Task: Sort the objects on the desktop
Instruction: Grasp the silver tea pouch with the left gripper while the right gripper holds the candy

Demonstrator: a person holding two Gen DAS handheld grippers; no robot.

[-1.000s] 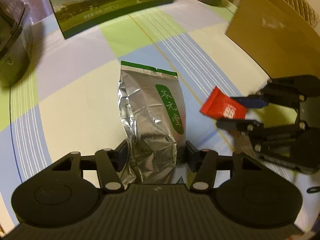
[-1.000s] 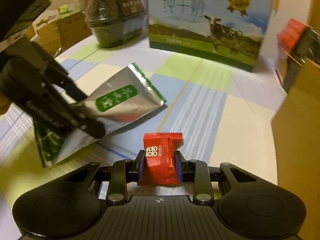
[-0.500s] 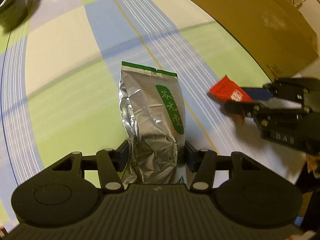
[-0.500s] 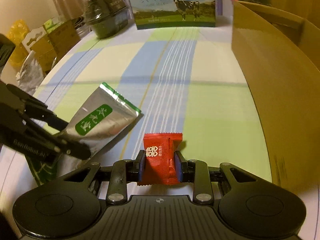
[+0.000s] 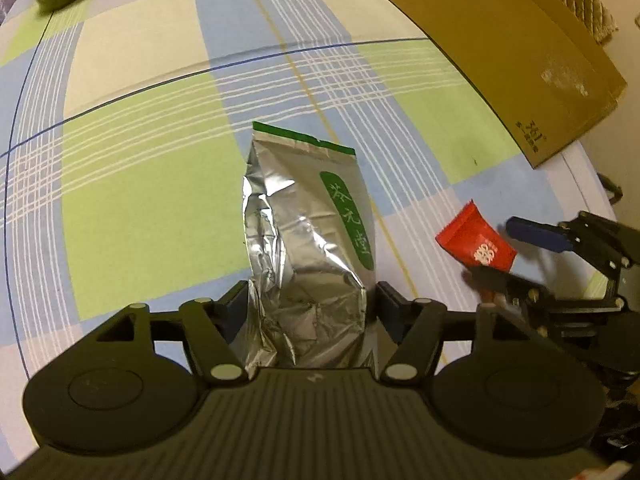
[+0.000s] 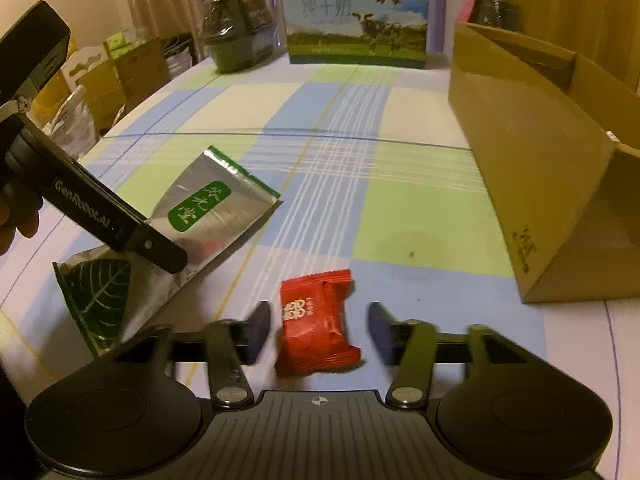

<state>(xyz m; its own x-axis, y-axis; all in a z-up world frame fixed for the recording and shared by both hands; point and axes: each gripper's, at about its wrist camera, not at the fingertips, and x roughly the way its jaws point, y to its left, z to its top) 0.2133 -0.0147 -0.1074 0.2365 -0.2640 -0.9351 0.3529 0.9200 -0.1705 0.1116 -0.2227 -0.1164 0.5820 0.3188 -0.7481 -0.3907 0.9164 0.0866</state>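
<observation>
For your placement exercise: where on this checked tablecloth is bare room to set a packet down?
Free: the wide stretch between the silver pouch and the cardboard box, back to the milk carton. Crowded: the near edge, around the red packet and both claws.

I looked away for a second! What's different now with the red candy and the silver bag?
The right gripper opened and let go of the red candy, which now sits tilted between its spread fingers. Both grippers also moved back along the tablecloth, nearer the end of the cardboard box. The left gripper still clamps the silver bag just as before.
</observation>
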